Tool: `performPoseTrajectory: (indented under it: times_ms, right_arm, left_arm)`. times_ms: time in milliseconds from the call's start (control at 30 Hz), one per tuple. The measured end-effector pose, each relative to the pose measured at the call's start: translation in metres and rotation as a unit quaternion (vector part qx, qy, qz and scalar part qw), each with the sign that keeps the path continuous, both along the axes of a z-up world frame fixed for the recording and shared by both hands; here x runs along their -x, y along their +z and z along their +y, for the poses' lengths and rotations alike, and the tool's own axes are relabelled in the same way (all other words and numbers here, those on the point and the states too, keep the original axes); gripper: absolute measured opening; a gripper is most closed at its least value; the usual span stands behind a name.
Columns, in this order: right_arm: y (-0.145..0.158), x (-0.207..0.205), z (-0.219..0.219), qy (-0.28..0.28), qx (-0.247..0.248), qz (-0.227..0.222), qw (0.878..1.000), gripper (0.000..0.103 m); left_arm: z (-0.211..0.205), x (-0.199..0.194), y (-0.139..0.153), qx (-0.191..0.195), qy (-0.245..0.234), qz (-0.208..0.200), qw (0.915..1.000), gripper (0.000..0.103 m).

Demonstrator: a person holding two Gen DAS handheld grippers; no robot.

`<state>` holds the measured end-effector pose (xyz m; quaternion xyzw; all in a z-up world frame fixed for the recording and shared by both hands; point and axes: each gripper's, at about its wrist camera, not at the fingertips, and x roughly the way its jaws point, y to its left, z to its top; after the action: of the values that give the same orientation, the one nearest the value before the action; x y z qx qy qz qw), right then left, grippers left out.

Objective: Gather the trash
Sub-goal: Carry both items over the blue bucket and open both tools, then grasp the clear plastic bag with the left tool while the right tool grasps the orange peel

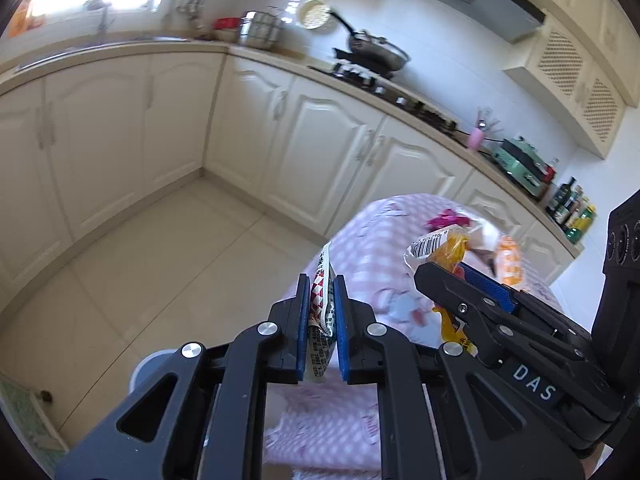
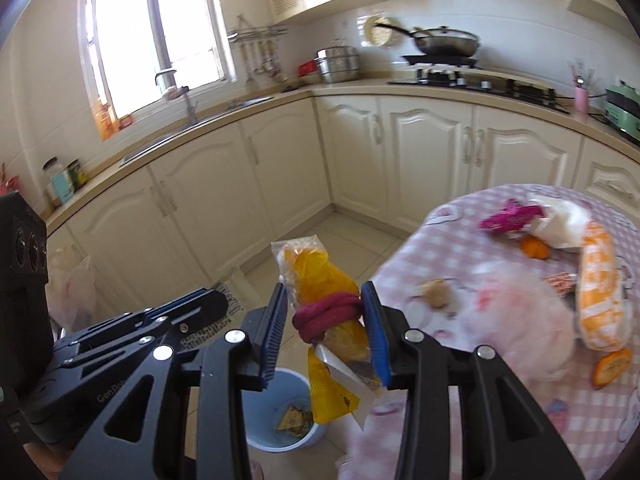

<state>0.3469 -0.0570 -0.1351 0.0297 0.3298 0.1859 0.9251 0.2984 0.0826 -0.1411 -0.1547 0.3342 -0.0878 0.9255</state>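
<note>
Trash carried from tabletop toward bin

A printed red-and-white wrapper [image 1: 321, 308] is clamped in the left hand-held gripper [image 1: 322, 320], a crumpled yellow plastic wrapper [image 2: 326, 312] in the right hand-held gripper [image 2: 325, 320], above the pale blue plastic bin [image 2: 280, 412]; peels and packets are left on the pink checked tabletop [image 2: 420, 248].

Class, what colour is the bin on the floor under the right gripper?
Light blue bin, clearest in the right wrist view.

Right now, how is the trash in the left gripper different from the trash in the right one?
The left gripper pinches a flat wrapper printed in red, white and black. The right gripper pinches a yellow bag, bunched and tied round with a dark red band. The wrapper looks thin between nearly closed jaws, while the bag is bulkier and its jaws stand wider apart. Both are held off the table, and the bag hangs over the blue bin.
</note>
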Motion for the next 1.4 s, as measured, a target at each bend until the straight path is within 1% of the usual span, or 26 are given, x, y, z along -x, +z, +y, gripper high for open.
performPoseTrajectory:
  times_ms: [133,200,300,367,400,467,500,533,567,767,933,1167,1333,1400]
  right_arm:
    - [-0.02,-0.003,0.041,0.042,-0.004,0.032,0.999,0.037]
    - [-0.033,-0.007,0.062,0.06,-0.007,0.052,0.997,0.037]
    - [-0.048,-0.013,0.084,0.076,-0.004,0.071,0.995,0.037]
    - [-0.058,-0.016,0.096,0.085,-0.005,0.082,0.993,0.037]
    - [-0.063,-0.018,0.102,0.086,-0.002,0.087,0.992,0.037]
    - [-0.071,-0.021,0.108,0.09,-0.001,0.098,0.991,0.037]
    - [-0.075,-0.023,0.109,0.09,-0.001,0.105,0.99,0.037]
    - [-0.078,-0.023,0.111,0.09,-0.001,0.109,0.99,0.037]
    - [-0.081,-0.024,0.111,0.089,-0.001,0.113,0.99,0.037]
    - [-0.092,-0.028,0.118,0.09,0.0,0.129,0.988,0.038]
    - [-0.096,-0.032,0.128,0.096,-0.005,0.136,0.986,0.038]
    - [-0.092,-0.036,0.144,0.114,-0.029,0.132,0.984,0.039]
    - [-0.082,-0.036,0.154,0.118,-0.033,0.119,0.985,0.044]
    - [-0.077,-0.034,0.151,0.115,-0.034,0.114,0.986,0.046]
  left_arm:
    - [0.04,0.005,-0.021,-0.005,0.044,0.036,0.9984,0.011]
    - [0.055,0.007,-0.029,-0.004,0.06,0.052,0.9969,0.011]
    - [0.073,0.006,-0.043,-0.012,0.08,0.07,0.9943,0.011]
    - [0.081,0.002,-0.05,-0.012,0.09,0.079,0.9927,0.015]
    - [0.084,-0.001,-0.053,-0.015,0.098,0.082,0.9917,0.018]
    - [0.087,-0.002,-0.053,-0.012,0.105,0.081,0.9911,0.033]
    - [0.09,-0.003,-0.054,-0.01,0.11,0.081,0.9906,0.036]
    - [0.092,-0.005,-0.056,-0.008,0.112,0.082,0.9903,0.044]
    - [0.096,-0.004,-0.058,-0.008,0.112,0.083,0.9902,0.046]
    - [0.103,-0.001,-0.066,-0.007,0.117,0.093,0.9887,0.047]
    - [0.115,0.003,-0.069,-0.009,0.134,0.097,0.9862,0.05]
    - [0.13,0.013,-0.059,-0.011,0.161,0.083,0.9834,0.053]
    - [0.134,0.02,-0.049,-0.006,0.174,0.074,0.9819,0.054]
    - [0.132,0.022,-0.046,-0.006,0.174,0.07,0.9823,0.054]
